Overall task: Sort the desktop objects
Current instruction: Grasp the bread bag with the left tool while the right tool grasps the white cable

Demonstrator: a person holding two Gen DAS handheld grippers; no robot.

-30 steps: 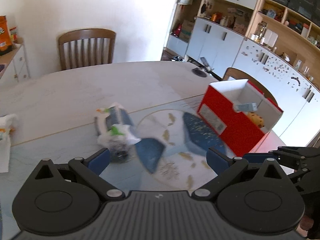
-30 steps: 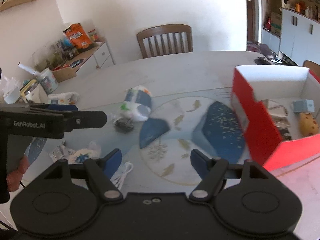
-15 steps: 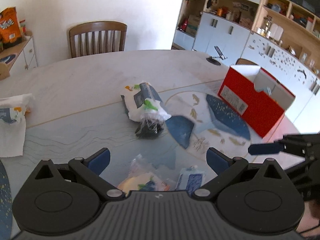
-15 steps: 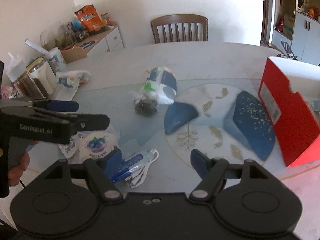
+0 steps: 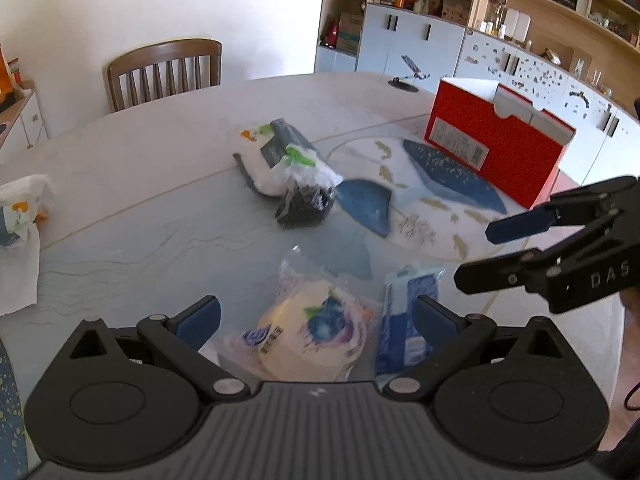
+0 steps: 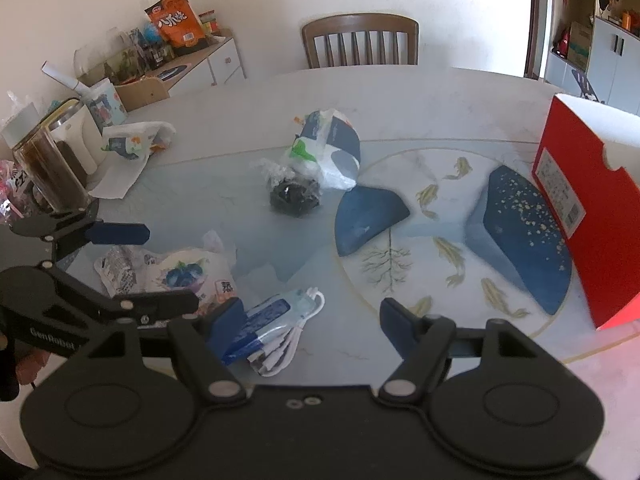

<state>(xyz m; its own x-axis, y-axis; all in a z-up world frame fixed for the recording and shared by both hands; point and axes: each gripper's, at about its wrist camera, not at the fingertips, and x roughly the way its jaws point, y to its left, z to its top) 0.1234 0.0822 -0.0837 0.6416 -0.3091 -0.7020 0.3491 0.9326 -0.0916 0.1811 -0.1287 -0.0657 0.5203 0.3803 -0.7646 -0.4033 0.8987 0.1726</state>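
While the snack packet (image 5: 316,332) is seen lying on the table (image 5: 132,184), well apart from the red box (image 5: 496,152), both the left gripper (image 5: 316,316) and right gripper (image 6: 310,312) are held wide apart, empty.

"GenRobot" printed on left tongs (image 6: 132,268); "DAS" on right tongs (image 5: 480,256); Chinese characters on far orange snack bag (image 6: 176,20).

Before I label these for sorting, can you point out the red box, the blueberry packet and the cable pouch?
red box (image 5: 496,152), left wrist view, front wall
blueberry packet (image 5: 316,330), left wrist view, printed face
cable pouch (image 6: 276,324), right wrist view, middle
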